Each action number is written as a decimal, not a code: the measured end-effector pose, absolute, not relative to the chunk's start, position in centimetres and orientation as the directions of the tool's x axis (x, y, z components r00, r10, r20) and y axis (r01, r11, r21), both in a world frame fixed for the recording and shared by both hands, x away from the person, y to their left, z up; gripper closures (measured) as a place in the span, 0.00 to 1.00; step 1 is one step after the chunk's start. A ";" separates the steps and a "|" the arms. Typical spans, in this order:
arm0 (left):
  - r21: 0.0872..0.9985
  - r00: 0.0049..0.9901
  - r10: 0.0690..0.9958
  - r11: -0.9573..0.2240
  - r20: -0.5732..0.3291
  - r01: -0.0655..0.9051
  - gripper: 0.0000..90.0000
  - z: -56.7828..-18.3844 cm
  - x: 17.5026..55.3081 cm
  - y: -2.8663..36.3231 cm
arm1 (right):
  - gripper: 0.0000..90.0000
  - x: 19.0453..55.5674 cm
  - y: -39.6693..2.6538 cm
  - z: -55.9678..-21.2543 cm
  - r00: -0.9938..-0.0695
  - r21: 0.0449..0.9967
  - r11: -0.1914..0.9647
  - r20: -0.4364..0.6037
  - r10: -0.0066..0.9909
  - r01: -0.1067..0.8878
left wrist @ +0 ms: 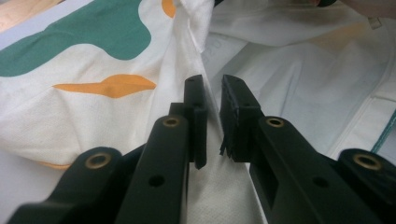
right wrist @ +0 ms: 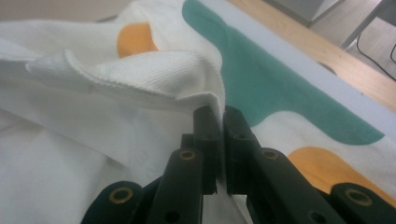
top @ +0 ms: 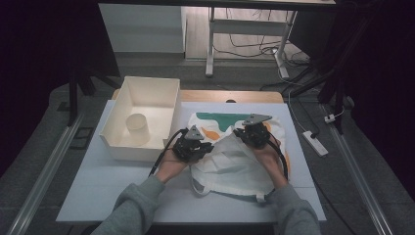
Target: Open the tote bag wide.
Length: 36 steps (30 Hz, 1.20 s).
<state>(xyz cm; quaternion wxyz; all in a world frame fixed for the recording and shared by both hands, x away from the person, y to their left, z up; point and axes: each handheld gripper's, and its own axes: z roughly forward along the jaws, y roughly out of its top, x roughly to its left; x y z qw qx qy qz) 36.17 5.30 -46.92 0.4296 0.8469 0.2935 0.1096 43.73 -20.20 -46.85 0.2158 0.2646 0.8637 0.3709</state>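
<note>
A white cloth bag [top: 235,164] printed with green and orange shapes lies rumpled on the table's middle right. My left gripper [top: 206,147] is at the bag's left side. In the left gripper view its jaws [left wrist: 212,81] stand a narrow gap apart, and a raised fold of the bag [left wrist: 93,116] runs up from that gap without the pads pressing on it. My right gripper [top: 244,133] is over the bag's upper part. In the right gripper view it [right wrist: 217,112] is shut on the hemmed edge of the bag [right wrist: 140,74], which is lifted into a ridge.
An open white box [top: 147,81] stands at the table's back left with a pale cup [top: 137,128] inside. The white table top [top: 117,186] runs to the front and left. A power strip [top: 314,143] and cables lie on the floor to the right.
</note>
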 end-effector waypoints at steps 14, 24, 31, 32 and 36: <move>0.815 0.780 0.626 -0.454 0.005 0.359 0.48 -45.4 34.8 6.0 | 0.65 42.2 -20.7 -46.0 -0.804 0.791 0.538 -0.102 0.586 0.292; 0.824 0.783 0.622 -0.452 0.017 0.341 0.45 -44.5 34.3 6.1 | 0.48 37.0 -22.2 -43.1 -0.799 0.861 0.447 -0.084 0.596 0.243; 0.823 0.804 0.595 -0.461 0.010 0.331 0.45 -44.0 34.9 5.1 | 0.50 34.9 -22.0 -44.1 -0.823 0.845 0.470 -0.067 0.564 0.254; 0.824 0.804 0.595 -0.460 0.010 0.331 0.45 -44.0 35.1 5.0 | 0.50 34.7 -21.9 -44.4 -0.829 0.841 0.472 -0.053 0.557 0.263; 0.821 0.809 0.588 -0.467 0.009 0.330 0.45 -44.0 35.9 4.6 | 0.50 33.5 -21.3 -45.4 -0.850 0.820 0.503 -0.038 0.526 0.275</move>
